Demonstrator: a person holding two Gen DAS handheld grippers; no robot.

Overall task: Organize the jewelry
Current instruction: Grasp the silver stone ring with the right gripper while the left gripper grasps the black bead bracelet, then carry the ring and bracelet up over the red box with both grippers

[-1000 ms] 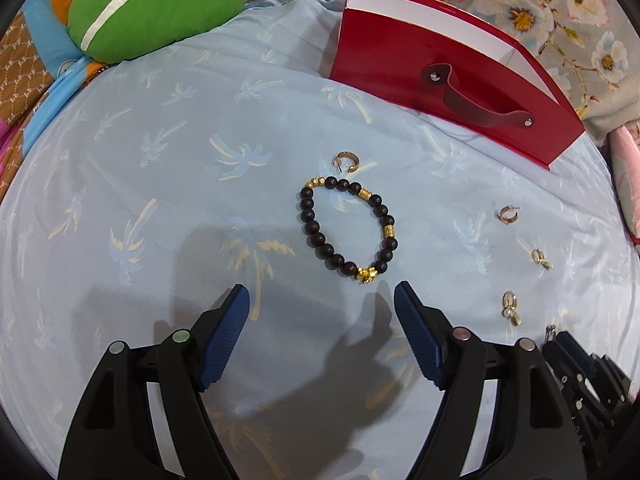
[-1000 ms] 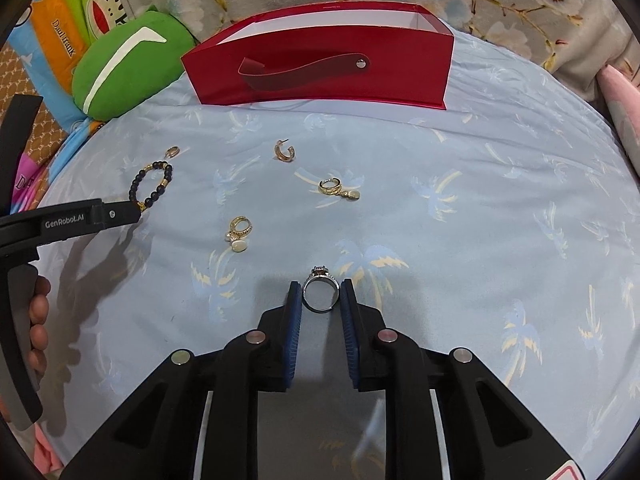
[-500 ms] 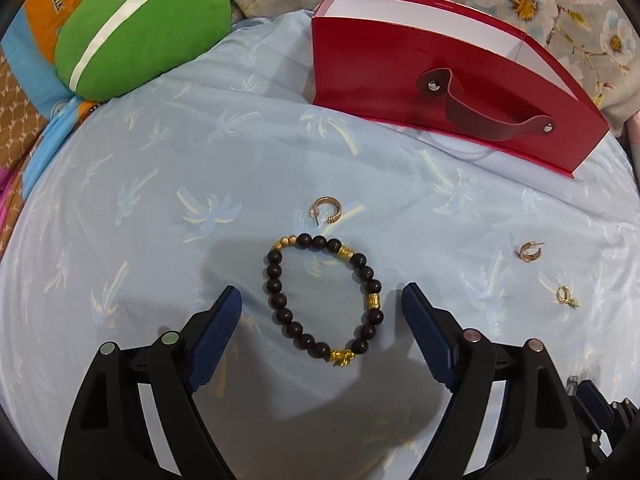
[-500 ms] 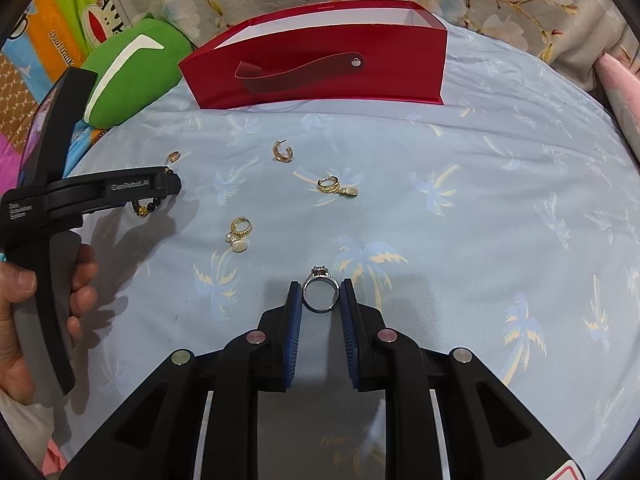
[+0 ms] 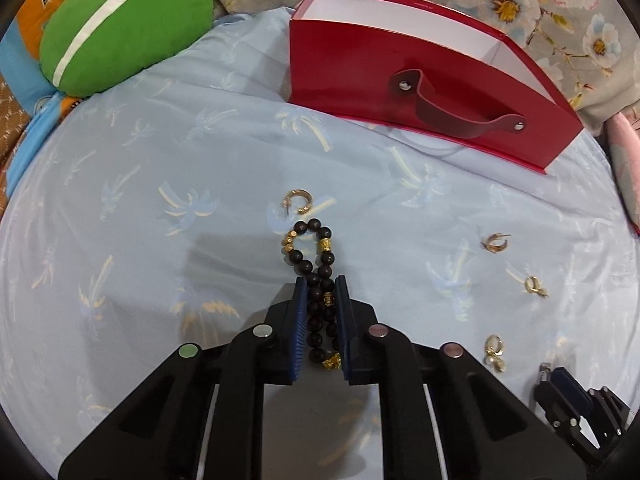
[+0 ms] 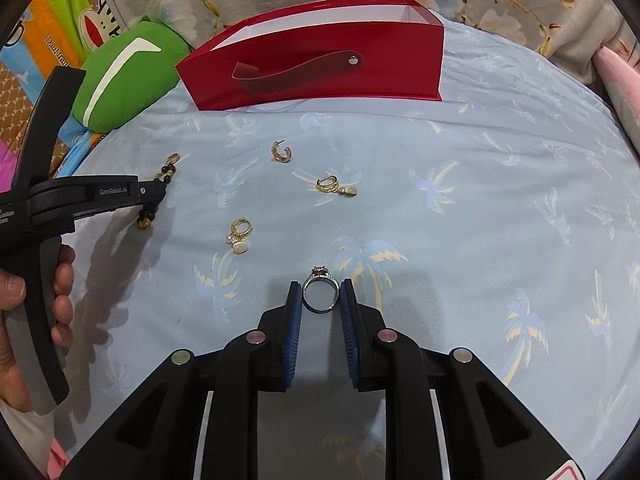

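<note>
Between the blue pads of your left gripper [image 5: 321, 294], in the left wrist view, lies the bead bracelet [image 5: 316, 276], squeezed into a narrow double strand; the jaws are closing on it and the pads press its dark beads. The bracelet's far loop pokes out ahead of the fingertips, on the middle of the blue bedsheet [image 5: 160, 184]. Just beyond it rests a gold hoop earring [image 5: 298, 201]. Toward the sheet's right edge lie three more earrings, well apart. The red box [image 5: 420, 92] stands open at the far edge, beside the green cushion [image 5: 120, 28].

From the right wrist view, your right gripper [image 6: 320, 292] is clenched on a silver ring [image 6: 320, 290], held upright between the pads with its stone on top. Your left hand [image 6: 36, 300] holds the other gripper at the sheet's left edge, with the bracelet hanging partly below its tip. The box stands at the far edge.
</note>
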